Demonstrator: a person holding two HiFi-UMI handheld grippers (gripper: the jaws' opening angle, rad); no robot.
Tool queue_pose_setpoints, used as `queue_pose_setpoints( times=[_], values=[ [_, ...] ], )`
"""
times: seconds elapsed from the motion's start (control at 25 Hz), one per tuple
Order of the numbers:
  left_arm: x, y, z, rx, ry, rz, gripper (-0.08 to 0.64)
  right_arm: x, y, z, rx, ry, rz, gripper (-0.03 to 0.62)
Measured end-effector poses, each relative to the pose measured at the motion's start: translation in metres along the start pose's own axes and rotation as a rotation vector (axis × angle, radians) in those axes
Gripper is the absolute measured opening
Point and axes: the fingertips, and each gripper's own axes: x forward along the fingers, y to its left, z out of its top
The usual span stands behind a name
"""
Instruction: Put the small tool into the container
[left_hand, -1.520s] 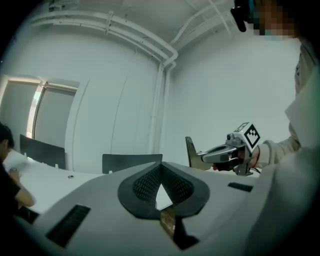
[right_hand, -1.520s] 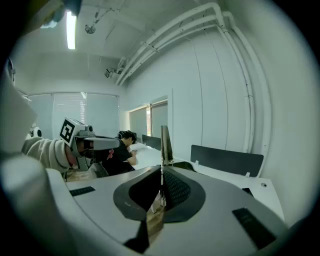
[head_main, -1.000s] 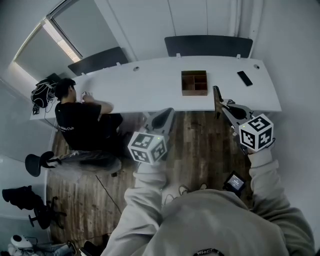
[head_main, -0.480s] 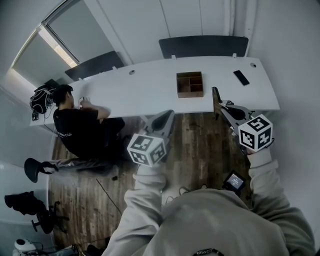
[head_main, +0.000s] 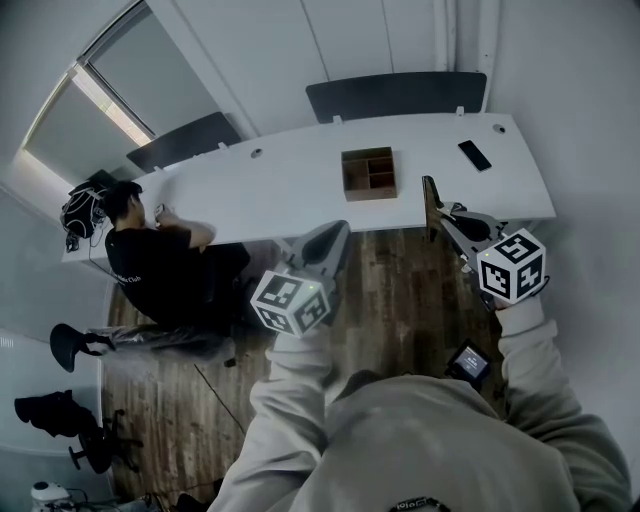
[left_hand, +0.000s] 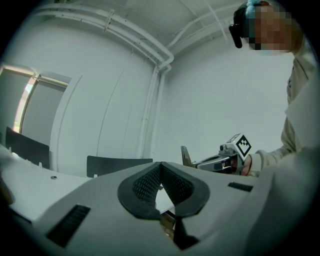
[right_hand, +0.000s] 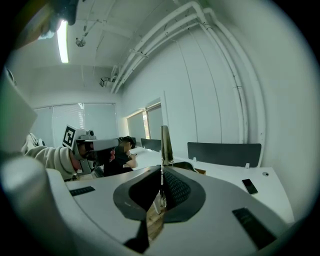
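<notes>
A brown wooden container (head_main: 368, 172) with several compartments sits on the long white table (head_main: 300, 190), beyond both grippers. My right gripper (head_main: 432, 212) (right_hand: 161, 172) is shut on the small tool (head_main: 429, 200) (right_hand: 165, 142), a thin flat strip that stands up out of the jaws. It hangs over the wooden floor just short of the table's near edge, right of the container. My left gripper (head_main: 332, 236) (left_hand: 161, 166) is shut with nothing in it, also short of the table, left of the container. The left gripper view shows the tool (left_hand: 185, 156) in the right gripper.
A dark phone (head_main: 474, 155) (right_hand: 249, 186) lies on the table's right end. A person in black (head_main: 150, 255) sits at the table's left part. Two dark chairs (head_main: 395, 95) stand behind the table. A backpack (head_main: 85, 195) rests at the far left.
The head view has shifted: table and container now sit a little further left and lower. Both grippers hold the same pose, and the tool stays in the right one.
</notes>
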Motion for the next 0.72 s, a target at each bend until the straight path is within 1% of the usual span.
queue_pose_setpoints(
  times=[0.24,0.44,0.56,0.72],
  values=[
    [0.014,-0.005,-0.005,0.043,0.015,0.003,-0.002,0.000,-0.010,-0.010,-0.011,0.003,0.000,0.021],
    [0.028,-0.004,-0.001,0.070,-0.001,-0.045,-0.001,0.007,-0.023,-0.011,-0.010,0.007,-0.002,0.021],
    [0.041,0.006,-0.003,0.080,0.000,-0.063,-0.001,0.013,-0.029,-0.012,-0.018,0.007,-0.011,0.021],
    [0.071,0.032,-0.004,0.080,-0.044,-0.087,0.000,0.034,-0.049,-0.013,-0.027,0.003,-0.024,0.021]
  ],
)
